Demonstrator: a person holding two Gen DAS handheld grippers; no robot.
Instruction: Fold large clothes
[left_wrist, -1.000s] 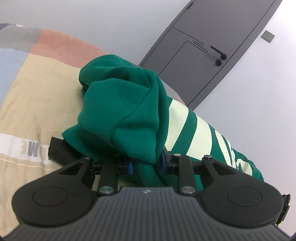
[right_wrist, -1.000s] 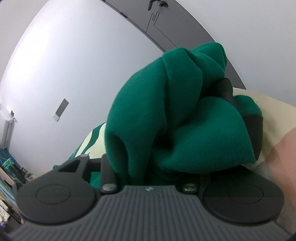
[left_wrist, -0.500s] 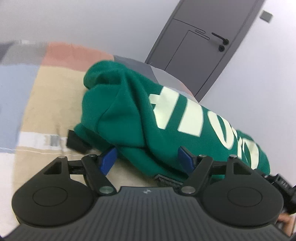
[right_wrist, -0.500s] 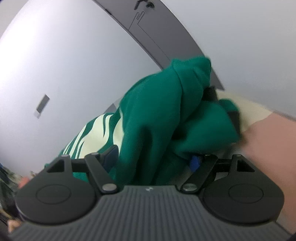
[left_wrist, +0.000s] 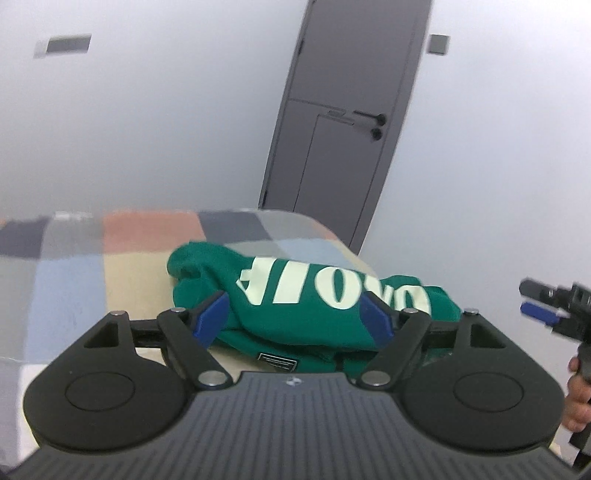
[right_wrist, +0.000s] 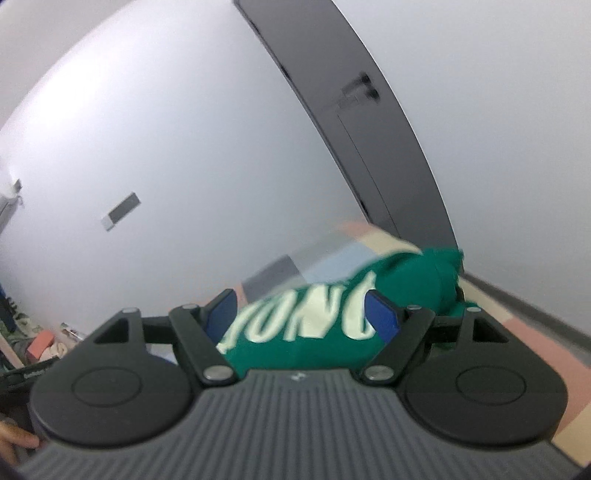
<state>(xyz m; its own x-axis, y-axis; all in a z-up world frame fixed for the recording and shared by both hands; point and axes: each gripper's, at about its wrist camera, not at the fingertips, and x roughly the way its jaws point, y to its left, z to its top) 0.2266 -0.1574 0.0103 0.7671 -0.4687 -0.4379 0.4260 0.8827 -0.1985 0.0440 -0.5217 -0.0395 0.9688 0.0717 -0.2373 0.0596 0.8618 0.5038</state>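
Note:
A green sweatshirt with pale lettering lies bundled on the patchwork bed cover. My left gripper is open and empty, drawn back just in front of the bundle, blue pads on either side of it. My right gripper is open and empty too, close to the sweatshirt, which shows blurred between its fingers. The right gripper also shows in the left wrist view at the right edge, held in a hand.
A dark grey door stands behind the bed in a white wall. The bed's far edge curves just beyond the sweatshirt. Clutter lies on the floor at the left of the right wrist view.
Both grippers were shut on the green sweatshirt a second ago, opened and let it drop onto the bed, then drew back and up from it.

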